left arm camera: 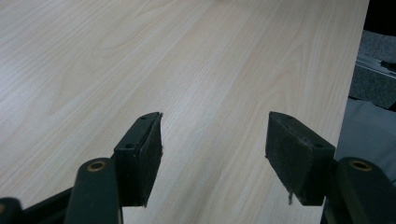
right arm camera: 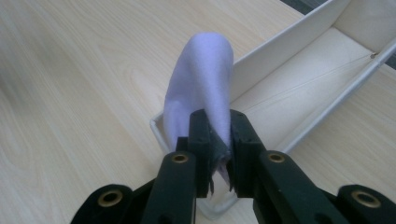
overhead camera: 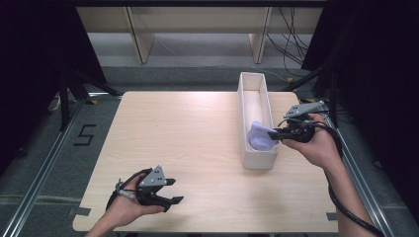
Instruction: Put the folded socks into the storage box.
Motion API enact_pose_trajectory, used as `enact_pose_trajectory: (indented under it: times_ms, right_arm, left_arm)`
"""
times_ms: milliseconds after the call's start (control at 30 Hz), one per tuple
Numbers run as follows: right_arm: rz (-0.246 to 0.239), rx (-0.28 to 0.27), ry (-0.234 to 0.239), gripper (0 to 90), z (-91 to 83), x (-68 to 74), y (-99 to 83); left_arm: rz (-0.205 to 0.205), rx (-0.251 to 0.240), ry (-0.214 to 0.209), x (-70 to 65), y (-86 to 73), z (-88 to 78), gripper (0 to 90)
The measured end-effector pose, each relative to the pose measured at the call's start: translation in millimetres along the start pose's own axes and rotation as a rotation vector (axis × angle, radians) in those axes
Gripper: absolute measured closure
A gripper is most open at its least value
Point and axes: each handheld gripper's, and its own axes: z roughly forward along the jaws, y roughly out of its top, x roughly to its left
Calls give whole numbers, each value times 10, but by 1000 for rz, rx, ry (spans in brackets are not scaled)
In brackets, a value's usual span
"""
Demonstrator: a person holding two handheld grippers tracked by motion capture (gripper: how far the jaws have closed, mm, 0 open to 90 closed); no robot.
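A pale lilac cloth (overhead camera: pixel 259 136) hangs over the near end of a long white box (overhead camera: pixel 244 103) on the right half of the table. My right gripper (overhead camera: pixel 274 133) is shut on the cloth's edge and reaches in over the box's right wall. In the right gripper view the cloth (right arm camera: pixel 201 88) stands up folded between the closed pads, above the box's near corner (right arm camera: pixel 159 126). My left gripper (overhead camera: pixel 173 190) rests near the table's front left edge, open, with bare wood between its pads (left arm camera: pixel 148 156).
The light wooden table (overhead camera: pixel 178 133) has open surface across its middle and left. The far part of the box (right arm camera: pixel 327 60) holds nothing. Shelf legs and cables stand beyond the table's far edge; dark curtains flank both sides.
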Motion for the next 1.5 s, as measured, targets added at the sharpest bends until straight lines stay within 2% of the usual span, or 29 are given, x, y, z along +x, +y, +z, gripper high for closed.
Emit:
enact_pose_trajectory:
  times_ms: [133, 167, 233, 300, 333, 367, 433, 467, 500, 567, 633, 733, 767, 800, 867, 933, 1000, 1033, 1067, 1100, 1133, 1167, 1333, 1367, 1433, 1500]
  right_arm:
    - [13, 8, -1, 815, 24, 0, 0]
    - [7, -6, -9, 816, 50, 1, -8]
    - [-3, 10, 0, 816, 56, -8, -6]
    - [16, 19, -4, 815, 61, 2, -6]
    - [-4, 12, -10, 815, 74, -10, -10]
    - [5, 7, -13, 815, 94, -2, -14]
    - [-9, 22, -9, 815, 100, -14, -9]
    - [-6, 26, -2, 815, 114, -14, -9]
    - [-13, 15, -15, 815, 125, -16, -10]
    - [4, 23, -11, 815, 140, -3, -12]
    - [-11, 30, -9, 815, 139, -17, -7]
    - [-5, 36, -3, 815, 159, -12, -7]
    - [0, 36, -10, 815, 164, -7, -6]
    - [-16, 19, -21, 815, 186, -13, -9]
    - [2, 47, -13, 815, 184, -1, -5]
    - [-20, 33, -16, 815, 203, -19, -2]
    - [7, 46, -12, 815, 201, 0, 3]
    - [6, 49, -9, 815, 210, -1, 3]
    - [-16, 27, -24, 815, 233, -10, -5]
    - [-14, 32, -22, 815, 237, -9, -5]
    - [-1, 42, -20, 815, 236, 0, -6]
    - [-13, 46, -23, 815, 233, -13, -5]
    - [-9, 45, -24, 815, 237, -18, -16]
    - [-21, 42, -22, 815, 244, -28, -18]
    - [7, 55, -16, 816, 242, -13, -22]
    - [-10, 40, -24, 815, 266, -24, -35]
  left_arm:
    - [0, -2, 2, -2, -3, 1, 358]
    - [-1, -2, 1, -3, -3, 2, 358]
    - [0, -2, 1, -2, -2, 2, 358]
    - [0, -1, 1, -3, -1, 3, 358]
    - [0, -2, 1, -4, -3, 5, 358]
    - [-1, -2, 0, -7, -4, 6, 358]
    - [12, 10, -2, -1, -5, 5, 358]
    - [2, -1, -1, -8, -7, 16, 358]
    - [3, -1, -2, -8, -8, 18, 358]
    - [4, 0, -3, -9, -8, 20, 358]
    - [4, 0, -4, -9, -6, 19, 357]
    - [5, 0, -3, -8, -3, 18, 358]
    - [4, -2, -3, -11, -2, 20, 357]
    - [4, -4, -6, -11, -3, 23, 358]
    - [4, 2, -7, -15, 1, 24, 358]
    - [10, 9, -3, -11, 1, 23, 358]
    - [10, 10, -3, -11, 2, 24, 358]
    - [9, 9, -3, -12, 3, 24, 358]
    - [10, 8, -3, -14, 3, 25, 358]
    - [24, 21, -1, -4, 5, 17, 358]
    - [24, 20, -2, -7, 5, 19, 357]
    - [9, 9, -4, -18, 3, 28, 358]
    - [7, 2, -13, -20, 3, 41, 357]
    - [10, 5, -7, -23, 5, 39, 357]
    - [13, 10, -8, -21, 9, 40, 357]
    - [10, 7, -10, -26, 10, 46, 357]
